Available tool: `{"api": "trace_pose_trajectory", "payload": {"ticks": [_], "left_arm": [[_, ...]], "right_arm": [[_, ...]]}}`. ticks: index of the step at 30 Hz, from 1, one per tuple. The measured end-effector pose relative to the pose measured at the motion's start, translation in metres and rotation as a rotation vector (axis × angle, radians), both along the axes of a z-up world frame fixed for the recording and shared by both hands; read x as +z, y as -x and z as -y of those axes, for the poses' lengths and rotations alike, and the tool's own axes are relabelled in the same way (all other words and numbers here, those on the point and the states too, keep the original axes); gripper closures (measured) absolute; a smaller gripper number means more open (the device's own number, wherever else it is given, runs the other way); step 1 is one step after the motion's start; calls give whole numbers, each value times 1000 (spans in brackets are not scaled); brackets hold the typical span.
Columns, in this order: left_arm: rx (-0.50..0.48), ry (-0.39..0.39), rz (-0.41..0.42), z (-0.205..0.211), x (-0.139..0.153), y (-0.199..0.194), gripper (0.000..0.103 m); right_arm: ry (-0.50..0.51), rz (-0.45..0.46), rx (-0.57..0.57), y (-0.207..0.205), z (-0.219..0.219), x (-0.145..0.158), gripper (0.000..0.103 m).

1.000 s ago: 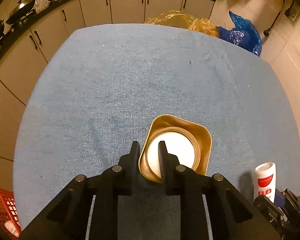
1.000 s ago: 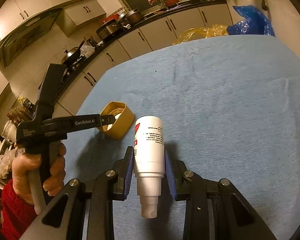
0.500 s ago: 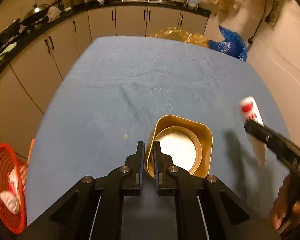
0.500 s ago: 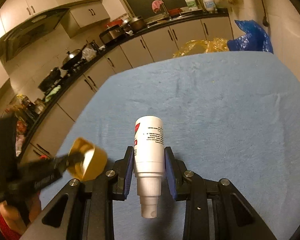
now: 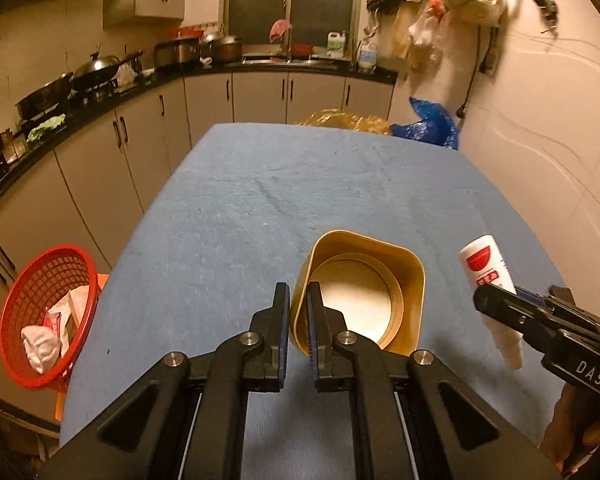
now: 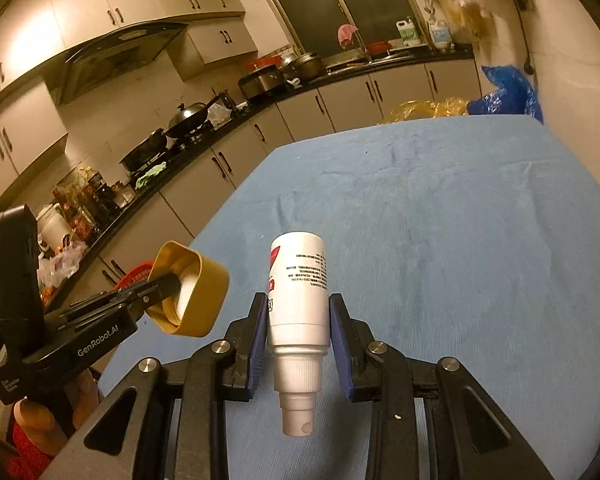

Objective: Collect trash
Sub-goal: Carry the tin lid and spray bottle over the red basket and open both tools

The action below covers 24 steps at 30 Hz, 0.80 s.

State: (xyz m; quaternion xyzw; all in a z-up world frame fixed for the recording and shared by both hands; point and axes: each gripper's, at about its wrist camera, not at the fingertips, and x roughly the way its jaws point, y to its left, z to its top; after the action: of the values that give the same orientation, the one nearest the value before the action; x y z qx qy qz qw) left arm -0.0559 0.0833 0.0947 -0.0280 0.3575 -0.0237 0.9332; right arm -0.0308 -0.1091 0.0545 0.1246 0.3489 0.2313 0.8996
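Tongs, left (image 5: 298, 312): I see them pinched tight on the near wall of a gold container (image 5: 360, 292), one finger outside, one inside; container lifted clear of the worktop, its open mouth facing my camera, a pale round inner base showing. Same item appears in the right wrist view (image 6: 190, 290), held out at the left on the left tool, a hand (image 6: 40, 420) gripping the handle below.

Tongs, right (image 6: 298, 328): partly closed, blue pads pressing both sides of a white spray bottle (image 6: 298, 300); nozzle end points back toward my camera, base points away, red-and-white label on its left side. In the left wrist view the bottle (image 5: 486, 268) sits at far right, held above the cloth.

Worktop (image 5: 300, 200): covered in blue cloth, beneath both items.

Red basket (image 5: 48, 308): off the worktop's left edge, lower down, holding white crumpled waste and a carton.

Further back: yellow bag (image 5: 344, 120) and blue bag (image 5: 428, 126) beyond the far edge; kitchen counter with pans along the left.
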Motion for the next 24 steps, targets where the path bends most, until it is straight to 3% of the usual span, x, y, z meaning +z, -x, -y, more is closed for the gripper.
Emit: {"api": "trace_pose_trajectory", "payload": {"ticks": [11,24], "left_arm": [[9,-21,59,-9,2,51,95],[21,0,69,-14,4,65,95]], "right_arm": [[35,5,-18,35,-3,9,71],[85,13,26,52,-20,11,71]]}}
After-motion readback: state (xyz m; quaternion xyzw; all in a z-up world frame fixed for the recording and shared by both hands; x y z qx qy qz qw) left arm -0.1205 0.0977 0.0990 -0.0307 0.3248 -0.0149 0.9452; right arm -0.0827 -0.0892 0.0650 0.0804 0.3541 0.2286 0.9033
